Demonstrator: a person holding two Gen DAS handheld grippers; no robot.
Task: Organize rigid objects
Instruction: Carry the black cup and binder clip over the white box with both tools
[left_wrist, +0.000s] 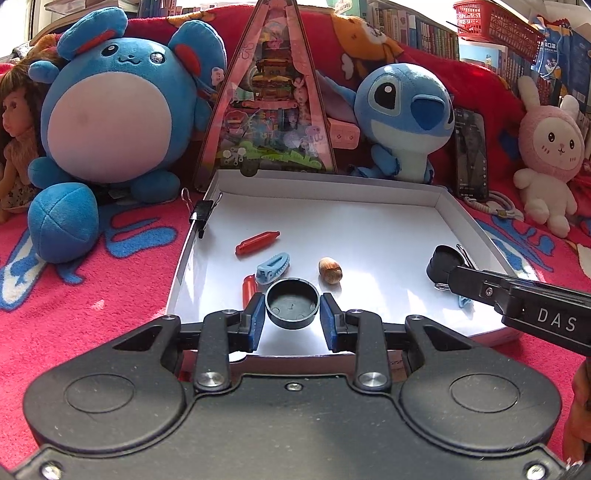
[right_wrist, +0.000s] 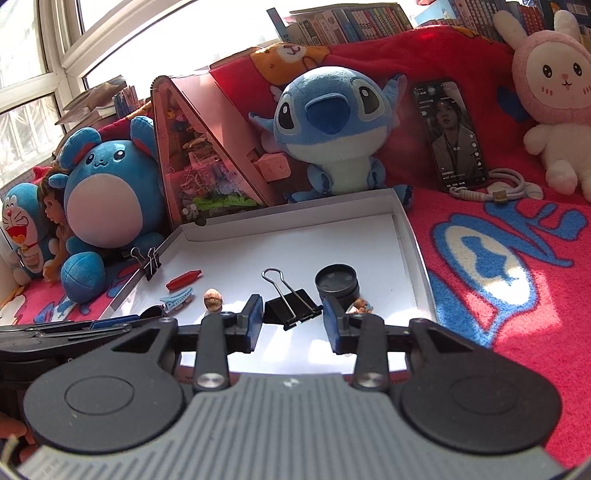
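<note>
The left tongs (left_wrist: 292, 317) stand spread around a round black plastic cap (left_wrist: 292, 303), untouched. It looks light, stiff and slick; grip its outer wall. The right tongs (right_wrist: 293, 319), also spread, flank a black metal binder clip (right_wrist: 291, 306).

Left wrist camera sits low at the near edge of the white tray (left_wrist: 458, 199), facing the plush toys close behind it. Right wrist camera looks from the same near side, seemingly a touch higher and angled leftward. Both share the tray (right_wrist: 406, 236) and the blue alien plush (left_wrist: 404, 110) (right_wrist: 325, 122).
</note>
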